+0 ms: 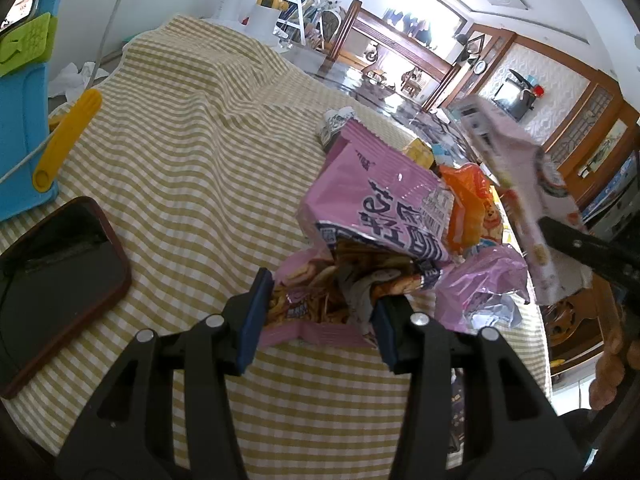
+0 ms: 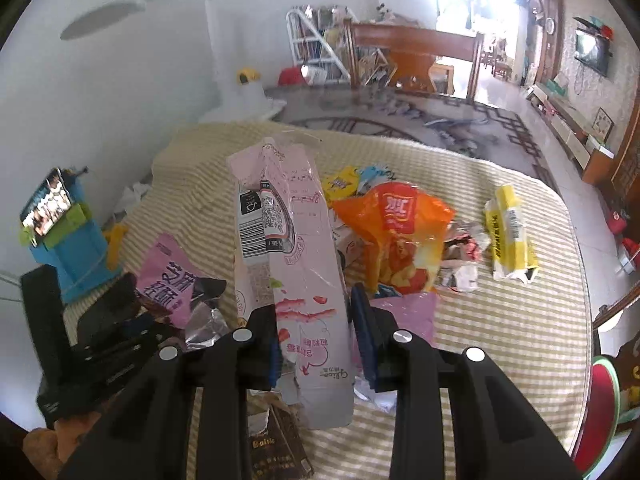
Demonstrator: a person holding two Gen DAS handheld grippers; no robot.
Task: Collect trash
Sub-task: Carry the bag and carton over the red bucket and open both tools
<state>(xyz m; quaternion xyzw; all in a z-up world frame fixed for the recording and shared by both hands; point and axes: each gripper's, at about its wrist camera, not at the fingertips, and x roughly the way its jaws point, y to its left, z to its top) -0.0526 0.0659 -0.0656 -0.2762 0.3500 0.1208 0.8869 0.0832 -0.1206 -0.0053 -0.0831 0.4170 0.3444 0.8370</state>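
My left gripper (image 1: 320, 312) is shut on a pink snack bag (image 1: 372, 208), its fingers pinching the bag's lower crumpled end just above the checked tablecloth. The same bag shows in the right wrist view (image 2: 172, 280). My right gripper (image 2: 316, 344) is shut on a tall pale pink carton (image 2: 288, 248) and holds it upright above the table; the carton also shows in the left wrist view (image 1: 516, 184). An orange snack bag (image 2: 396, 232), a yellow wrapper (image 2: 508, 228), crumpled paper (image 2: 460, 256) and a pink plastic wrapper (image 1: 484, 284) lie on the cloth.
A dark phone (image 1: 56, 280) lies on the cloth at the left. A blue stand (image 2: 76, 248) holding another phone stands at the table's left edge, with a yellow clip (image 1: 68, 140) beside it. A brown packet (image 2: 276, 448) lies near the front edge. A glass table (image 2: 400, 116) stretches beyond.
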